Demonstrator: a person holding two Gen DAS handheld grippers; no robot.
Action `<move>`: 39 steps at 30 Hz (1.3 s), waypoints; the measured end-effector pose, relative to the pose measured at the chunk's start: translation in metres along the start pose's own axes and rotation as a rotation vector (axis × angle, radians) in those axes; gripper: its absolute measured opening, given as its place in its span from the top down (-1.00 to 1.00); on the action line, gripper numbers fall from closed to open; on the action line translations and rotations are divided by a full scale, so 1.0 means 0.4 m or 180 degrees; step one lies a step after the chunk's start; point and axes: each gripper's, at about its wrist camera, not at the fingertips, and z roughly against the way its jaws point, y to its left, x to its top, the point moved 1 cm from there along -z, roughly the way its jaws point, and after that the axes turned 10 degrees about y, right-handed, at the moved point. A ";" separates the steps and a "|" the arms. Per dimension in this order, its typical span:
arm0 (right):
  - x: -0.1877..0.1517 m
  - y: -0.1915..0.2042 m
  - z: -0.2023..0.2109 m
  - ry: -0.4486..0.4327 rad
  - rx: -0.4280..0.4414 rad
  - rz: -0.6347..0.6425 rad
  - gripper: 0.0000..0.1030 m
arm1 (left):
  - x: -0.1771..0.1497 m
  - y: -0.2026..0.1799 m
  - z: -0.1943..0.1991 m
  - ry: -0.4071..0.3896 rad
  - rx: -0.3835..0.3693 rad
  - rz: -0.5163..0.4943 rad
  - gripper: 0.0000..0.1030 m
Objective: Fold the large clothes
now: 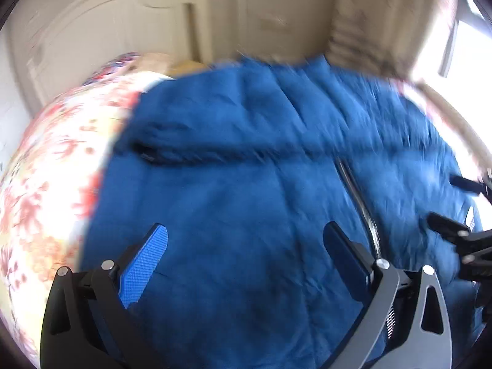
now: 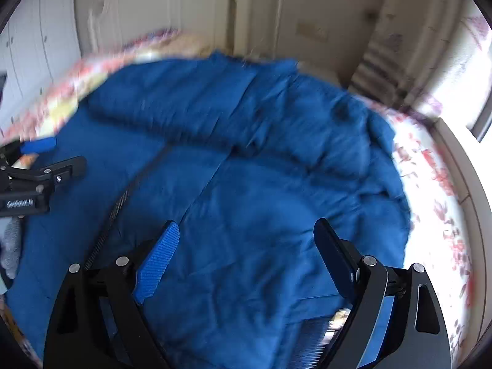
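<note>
Both jaws gape, empty: left gripper (image 1: 246, 233) and right gripper (image 2: 246, 230) above blue jacket (image 1: 246, 160) on floral bedspread (image 1: 55, 160)

A large jacket of deep blue soft fabric (image 1: 246, 184) lies spread out flat on a bed with a white cover printed with red flowers (image 1: 46, 169). A long metal zipper (image 1: 359, 196) runs down the front of the garment. One sleeve is folded across the body and makes a thick ridge from one side to the other. The cloth shows many shallow wrinkles. A ribbed hem (image 2: 310, 344) shows at the near edge.
</note>
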 end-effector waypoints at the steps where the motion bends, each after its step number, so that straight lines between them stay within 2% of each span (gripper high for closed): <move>1: -0.001 -0.004 0.001 -0.0021 0.0018 -0.0050 -0.70 | -0.009 -0.017 -0.022 0.0053 0.0105 -0.0073 -0.96; 5: -0.008 -0.033 0.015 0.0065 0.0062 -0.0121 -0.70 | -0.003 0.026 -0.023 0.0117 -0.0139 0.0158 -0.96; 7: -0.037 -0.050 0.048 0.0029 0.0010 -0.0107 -0.70 | -0.017 0.050 -0.001 0.0056 0.0013 0.0229 -0.96; 10: -0.079 -0.099 0.043 0.0060 -0.0071 -0.0111 -0.71 | -0.054 0.100 0.010 0.0041 0.0070 0.0334 -0.96; 12: -0.095 -0.123 0.034 0.0021 0.0163 -0.0273 -0.71 | -0.077 0.137 0.012 0.0048 -0.0065 0.0470 -0.96; 13: -0.089 -0.137 0.032 0.0015 0.0181 -0.0338 -0.71 | -0.080 0.152 0.018 0.0010 -0.0175 0.0540 -0.96; 15: -0.086 -0.127 0.049 0.0008 0.0036 -0.0360 -0.71 | -0.081 0.162 0.013 0.0081 -0.0034 0.0623 -0.95; 17: -0.096 -0.098 0.089 -0.0125 0.0070 -0.0330 -0.71 | -0.085 0.147 0.037 -0.0033 0.0037 0.0589 -0.93; 20: -0.127 -0.034 0.151 -0.0342 0.0255 -0.0047 -0.71 | -0.111 0.084 0.097 -0.0243 -0.0117 0.0379 -0.93; 23: -0.160 0.034 0.145 -0.0267 0.0290 0.0286 -0.71 | -0.149 -0.008 0.121 -0.0320 -0.0085 -0.0047 -0.95; 26: -0.166 0.056 0.109 -0.0095 0.0271 0.0325 -0.70 | -0.167 -0.073 0.084 -0.0164 0.0215 -0.0385 -0.96; 27: -0.161 0.050 0.110 -0.0072 0.0293 0.0290 -0.71 | -0.159 -0.071 0.082 -0.0144 0.0203 -0.0367 -0.96; 30: -0.169 0.048 0.122 -0.0040 0.0245 0.0280 -0.71 | -0.150 -0.039 0.064 -0.0004 -0.0034 -0.0174 -0.96; 34: -0.204 0.018 0.178 -0.0121 0.0200 0.0242 -0.70 | -0.188 0.038 0.109 -0.0091 -0.0020 0.0157 -0.95; 36: -0.234 0.000 0.195 -0.0180 0.0271 0.0255 -0.71 | -0.223 0.072 0.122 -0.0110 0.0138 0.0188 -0.95; 38: -0.271 -0.015 0.172 -0.0081 0.0192 0.0263 -0.71 | -0.267 0.106 0.109 -0.0045 0.0269 0.0216 -0.96; 39: -0.293 -0.027 0.152 -0.0042 0.0234 0.0213 -0.71 | -0.293 0.133 0.107 -0.0076 0.0131 0.0300 -0.96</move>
